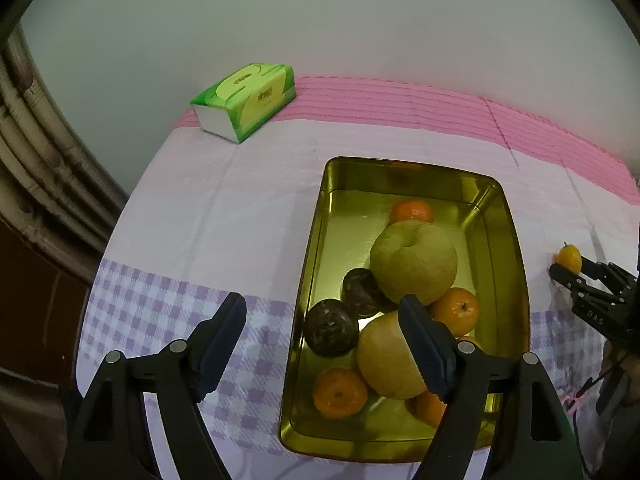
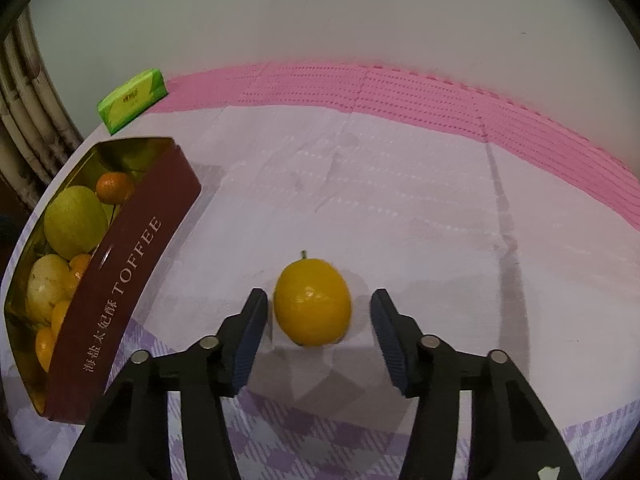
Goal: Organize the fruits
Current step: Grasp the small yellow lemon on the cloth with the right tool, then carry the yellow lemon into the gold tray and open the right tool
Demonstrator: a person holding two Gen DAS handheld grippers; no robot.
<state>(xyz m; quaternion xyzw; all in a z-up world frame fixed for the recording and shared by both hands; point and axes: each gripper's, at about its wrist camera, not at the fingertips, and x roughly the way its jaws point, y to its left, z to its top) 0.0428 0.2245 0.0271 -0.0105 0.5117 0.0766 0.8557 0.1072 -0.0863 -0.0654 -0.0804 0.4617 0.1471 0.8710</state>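
Note:
A gold-lined toffee tin [image 1: 316, 240] [image 2: 132, 256] lies on the cloth and holds two pears [image 1: 414, 262], two dark round fruits [image 1: 332, 332] and several small oranges [image 1: 340, 392]. A yellow-orange citrus fruit [image 2: 313, 302] [image 1: 569, 258] lies on the cloth right of the tin. My right gripper [image 2: 318, 304] [image 1: 568, 270] is open with its jaws either side of this fruit, not closed on it. My left gripper [image 1: 322, 316] is open and empty, above the tin's near left edge.
A green tissue pack [image 1: 246, 100] [image 2: 132, 100] lies at the back left by the wall. The table has a pink, white and purple checked cloth [image 2: 400, 184]. Pipes [image 1: 36, 168] run down at the far left.

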